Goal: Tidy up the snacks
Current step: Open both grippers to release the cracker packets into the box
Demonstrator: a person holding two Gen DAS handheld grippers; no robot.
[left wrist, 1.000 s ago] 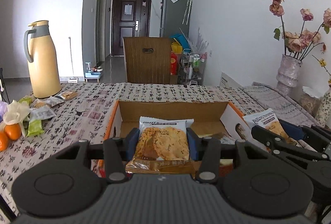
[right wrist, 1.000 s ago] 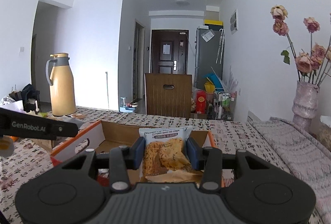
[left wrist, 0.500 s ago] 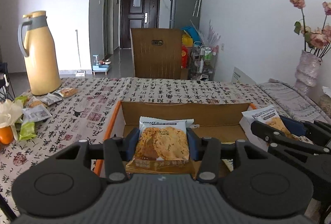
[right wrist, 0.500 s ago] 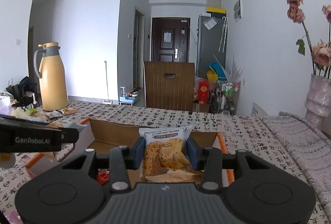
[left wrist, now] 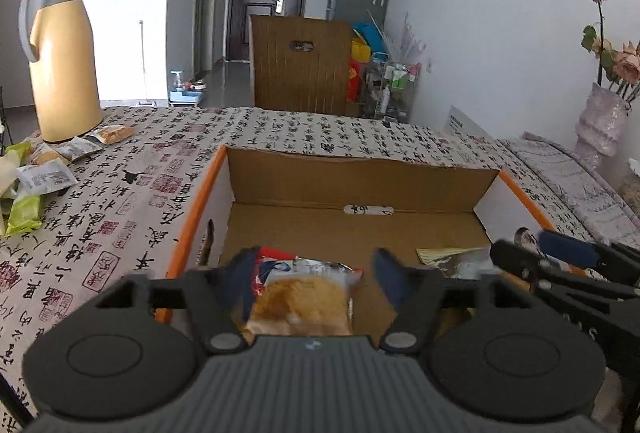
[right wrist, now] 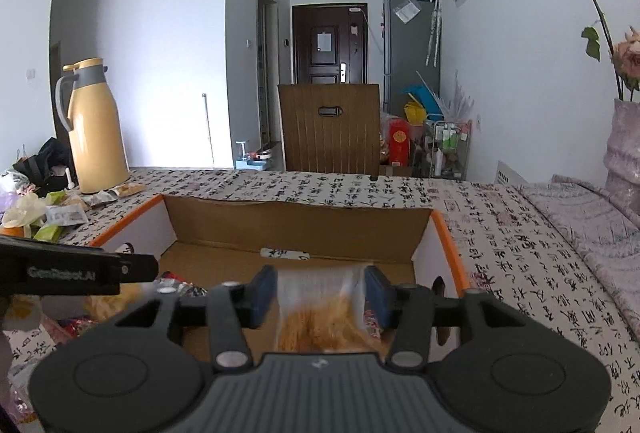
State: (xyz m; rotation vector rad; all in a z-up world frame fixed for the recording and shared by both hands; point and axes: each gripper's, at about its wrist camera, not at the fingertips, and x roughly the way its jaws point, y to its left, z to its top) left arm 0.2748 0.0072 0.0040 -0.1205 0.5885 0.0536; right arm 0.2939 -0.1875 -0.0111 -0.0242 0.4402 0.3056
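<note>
An open cardboard box with orange rims (left wrist: 360, 185) (right wrist: 296, 221) stands on the printed tablecloth. My left gripper (left wrist: 316, 273) is open over the box's near left part; a cracker packet (left wrist: 304, 297) lies loose between its spread fingers on the box floor. My right gripper (right wrist: 320, 289) hangs over the box's near right part with its jaws parted; a blurred cracker packet (right wrist: 320, 317) sits between them, apparently dropping. The right gripper also shows at the right edge of the left wrist view (left wrist: 560, 265).
A yellow thermos jug (left wrist: 60, 57) (right wrist: 96, 129) stands at the table's far left, with several loose snack packets (left wrist: 44, 169) beside it. A wooden chair (left wrist: 300, 69) stands behind the table. A vase of dried flowers (left wrist: 600, 121) stands at the right.
Both grippers have moved down over the box and opened. The left packet now lies in the box; the right packet is slipping from between the parted fingers.
</note>
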